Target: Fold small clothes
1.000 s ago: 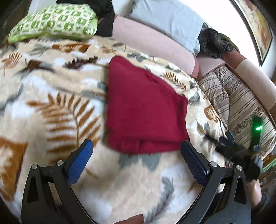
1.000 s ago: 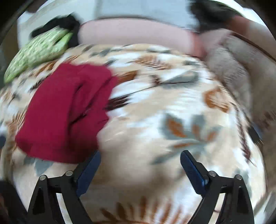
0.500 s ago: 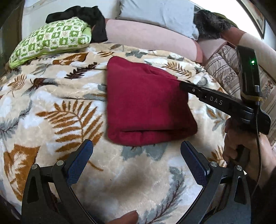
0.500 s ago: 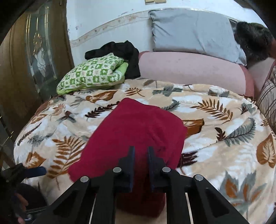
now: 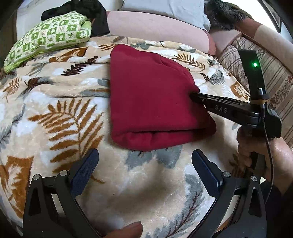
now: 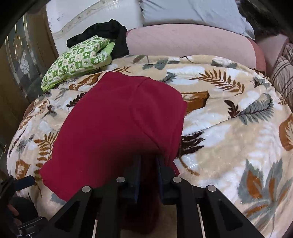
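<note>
1. Red garment (image 5: 155,102): folded, laid on the leaf-patterned blanket (image 5: 55,113).
2. Right gripper (image 6: 148,164): jaws just closed, clamped on the garment's right edge.
3. Left gripper (image 5: 144,164): held wide apart, nothing gripped, near the garment's front fold.

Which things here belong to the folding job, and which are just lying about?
In use: folded red garment; right hand-held gripper, shut on its edge; left hand-held gripper, open.
Lying about: green checked pillow; black garment; grey pillow.
</note>
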`<state>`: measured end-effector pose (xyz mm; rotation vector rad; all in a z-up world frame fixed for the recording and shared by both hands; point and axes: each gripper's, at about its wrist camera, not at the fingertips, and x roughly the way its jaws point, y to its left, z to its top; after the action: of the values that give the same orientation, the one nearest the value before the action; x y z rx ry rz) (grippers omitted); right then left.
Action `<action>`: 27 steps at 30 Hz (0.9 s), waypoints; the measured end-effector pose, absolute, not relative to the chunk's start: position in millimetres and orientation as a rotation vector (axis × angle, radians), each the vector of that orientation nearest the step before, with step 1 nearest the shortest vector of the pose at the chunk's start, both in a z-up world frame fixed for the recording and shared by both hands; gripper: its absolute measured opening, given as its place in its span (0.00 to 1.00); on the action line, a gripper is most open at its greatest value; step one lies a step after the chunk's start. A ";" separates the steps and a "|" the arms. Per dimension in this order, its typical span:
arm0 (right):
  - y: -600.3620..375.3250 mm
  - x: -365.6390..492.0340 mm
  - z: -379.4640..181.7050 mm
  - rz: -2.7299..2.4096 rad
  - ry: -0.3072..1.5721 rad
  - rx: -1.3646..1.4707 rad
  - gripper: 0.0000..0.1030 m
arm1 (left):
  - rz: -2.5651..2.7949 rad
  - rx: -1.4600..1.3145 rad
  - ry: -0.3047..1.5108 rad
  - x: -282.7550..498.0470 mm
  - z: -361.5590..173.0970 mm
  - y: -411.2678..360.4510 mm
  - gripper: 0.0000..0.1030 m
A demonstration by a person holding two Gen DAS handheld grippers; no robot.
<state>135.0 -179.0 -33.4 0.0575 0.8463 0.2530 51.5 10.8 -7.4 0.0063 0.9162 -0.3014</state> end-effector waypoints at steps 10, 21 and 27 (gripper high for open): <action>-178.4 64.3 11.0 0.178 0.798 0.063 0.36 | -0.221 0.084 0.911 52.2 -10.2 5.4 0.99; -183.0 -37.6 26.9 0.105 0.734 0.152 0.40 | -0.230 0.073 0.909 51.9 -9.5 4.8 0.99; -183.4 -26.9 17.1 0.082 0.773 0.178 0.40 | -0.212 0.066 0.942 43.5 -8.7 7.9 0.99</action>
<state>-26.9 -183.4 17.1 0.1777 0.7734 0.0817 43.5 7.9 -8.7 0.0662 0.9423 -0.2123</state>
